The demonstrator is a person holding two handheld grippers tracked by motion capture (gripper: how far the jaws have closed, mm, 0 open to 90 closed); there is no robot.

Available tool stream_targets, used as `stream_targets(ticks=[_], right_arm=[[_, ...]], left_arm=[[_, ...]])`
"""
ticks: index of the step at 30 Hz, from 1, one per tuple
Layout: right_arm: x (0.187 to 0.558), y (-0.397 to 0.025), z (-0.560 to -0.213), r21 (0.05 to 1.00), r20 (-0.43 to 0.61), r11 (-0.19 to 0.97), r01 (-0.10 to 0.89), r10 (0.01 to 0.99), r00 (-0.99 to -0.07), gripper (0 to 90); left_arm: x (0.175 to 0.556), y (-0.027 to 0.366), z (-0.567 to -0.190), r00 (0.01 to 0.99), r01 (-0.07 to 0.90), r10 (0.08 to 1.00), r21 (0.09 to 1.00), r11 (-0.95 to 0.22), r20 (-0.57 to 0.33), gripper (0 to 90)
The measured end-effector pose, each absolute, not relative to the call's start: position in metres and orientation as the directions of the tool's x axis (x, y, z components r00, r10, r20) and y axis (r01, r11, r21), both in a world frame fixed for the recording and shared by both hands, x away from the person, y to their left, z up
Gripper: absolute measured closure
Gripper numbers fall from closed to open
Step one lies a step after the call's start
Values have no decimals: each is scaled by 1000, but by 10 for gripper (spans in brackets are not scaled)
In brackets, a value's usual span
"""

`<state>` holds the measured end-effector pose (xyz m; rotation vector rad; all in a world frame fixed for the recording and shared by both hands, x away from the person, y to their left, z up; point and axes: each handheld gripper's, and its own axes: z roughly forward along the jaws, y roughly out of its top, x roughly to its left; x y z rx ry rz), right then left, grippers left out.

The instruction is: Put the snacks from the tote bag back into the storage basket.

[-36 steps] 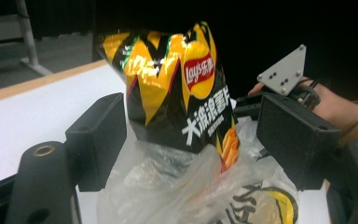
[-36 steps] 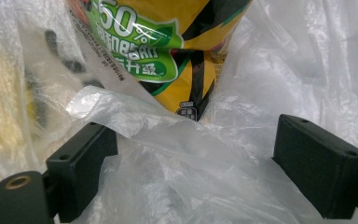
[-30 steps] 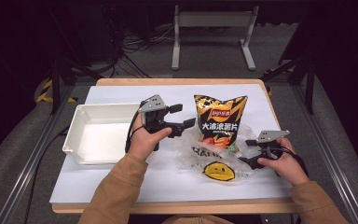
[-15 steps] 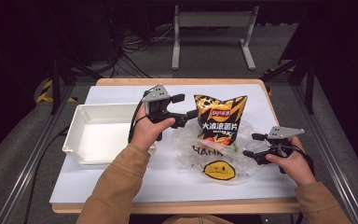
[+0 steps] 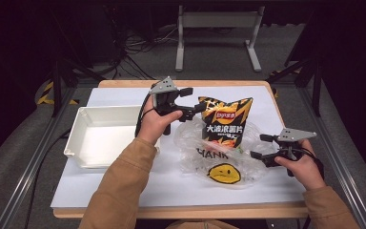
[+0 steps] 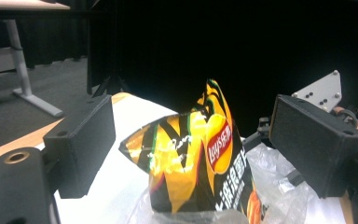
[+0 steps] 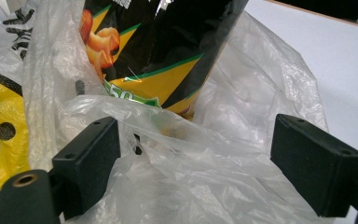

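Note:
An orange and black chip bag (image 5: 225,121) stands with its lower end inside a crumpled clear plastic bag (image 5: 205,160) printed with a yellow smiley face. My left gripper (image 5: 195,108) is held just left of the chip bag's top corner. In the left gripper view it (image 6: 198,140) is open, and the chip bag (image 6: 200,158) stands a little beyond the jaws. My right gripper (image 5: 256,156) is at the plastic bag's right edge. In the right gripper view it (image 7: 209,158) is open, with loose plastic film (image 7: 205,186) lying between the jaws and the chip bag (image 7: 168,51) behind it.
A white rectangular tray (image 5: 83,143) sits on the left of the white table cover (image 5: 124,191), close to my left forearm. Metal frame rails run along both sides of the table. A grey stand (image 5: 218,21) is on the floor behind.
My left gripper has risen and moved away from me, toward the chip bag's top left corner. My right hand drifted slightly right and away. The bags stayed put.

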<state>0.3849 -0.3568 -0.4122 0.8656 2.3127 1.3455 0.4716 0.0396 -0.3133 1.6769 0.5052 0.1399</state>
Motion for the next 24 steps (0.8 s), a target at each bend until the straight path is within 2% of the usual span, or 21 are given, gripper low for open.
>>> stream_targets(ticks=[7,16,24], right_arm=[[384,-358,-411,868,20,367,335,647,-763,161],[385,-358,-413,865,14,376,332,643,-766,161],[385,-358,-413,863,13,381,333,642,-767,161]], left_arm=[[490,33,-315,903,282,357,956,-78,-237,127],[511,23,-328,866,361,404,928,-98,-294,90],[517,17,-338,863,390,394,913,-122,-316,74]])
